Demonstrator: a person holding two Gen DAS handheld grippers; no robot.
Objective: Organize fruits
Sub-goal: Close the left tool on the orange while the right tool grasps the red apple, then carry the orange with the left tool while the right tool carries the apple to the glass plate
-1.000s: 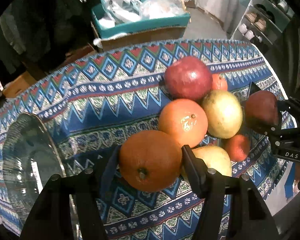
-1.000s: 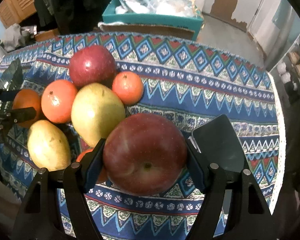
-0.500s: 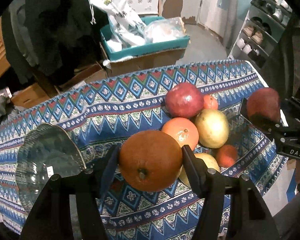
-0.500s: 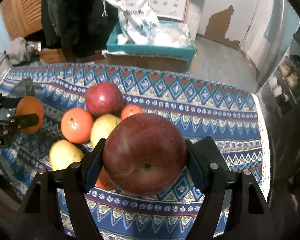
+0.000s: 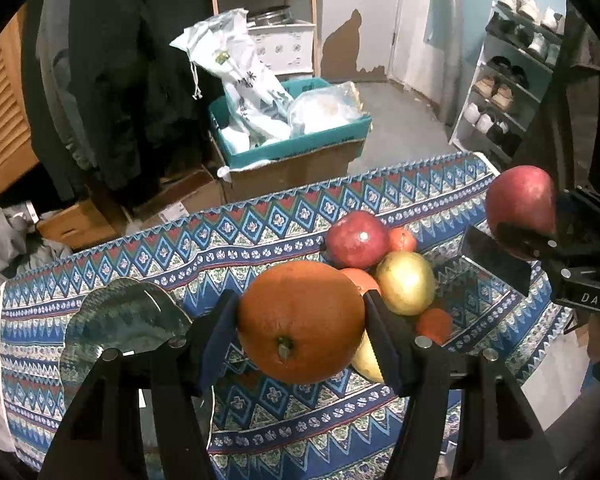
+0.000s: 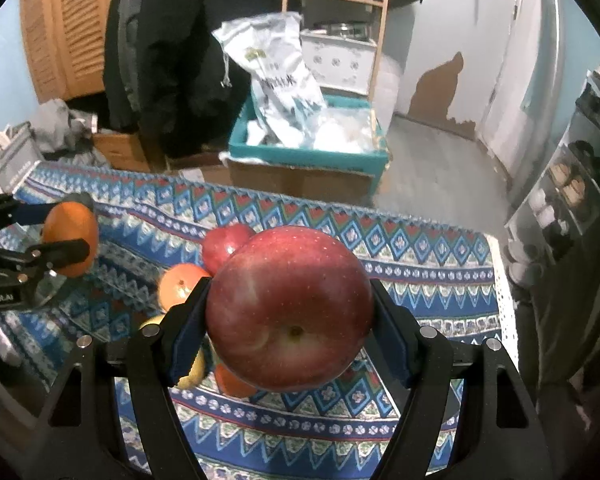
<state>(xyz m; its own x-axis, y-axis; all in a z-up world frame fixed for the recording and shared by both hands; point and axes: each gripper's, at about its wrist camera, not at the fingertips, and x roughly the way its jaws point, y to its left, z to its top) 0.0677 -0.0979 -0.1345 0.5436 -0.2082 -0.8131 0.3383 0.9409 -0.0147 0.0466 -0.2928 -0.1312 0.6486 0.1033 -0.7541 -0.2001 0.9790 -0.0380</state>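
My left gripper (image 5: 300, 320) is shut on a large orange (image 5: 300, 322), held in the air above the patterned tablecloth (image 5: 180, 248). My right gripper (image 6: 290, 320) is shut on a big red apple (image 6: 290, 308), also lifted clear of the table. The remaining fruit lies in a heap on the cloth: a red apple (image 5: 356, 239), a yellow pear (image 5: 406, 284), a small orange (image 5: 402, 239) and another small orange (image 5: 434, 324). In the right wrist view the left gripper (image 6: 66, 246) with its orange (image 6: 70, 232) shows at the left edge. A clear glass plate (image 5: 124, 320) lies at the left.
A dark tray (image 5: 496, 258) sits on the cloth at the right, below the right gripper. Beyond the table's far edge stand a cardboard box with a teal tray of bags (image 5: 288, 136), hanging dark coats (image 5: 120, 80) and a shoe rack (image 5: 512, 80).
Both grippers have risen with their fruit; the table and the fruit heap now look smaller and lower in both views, and more of the room behind shows.
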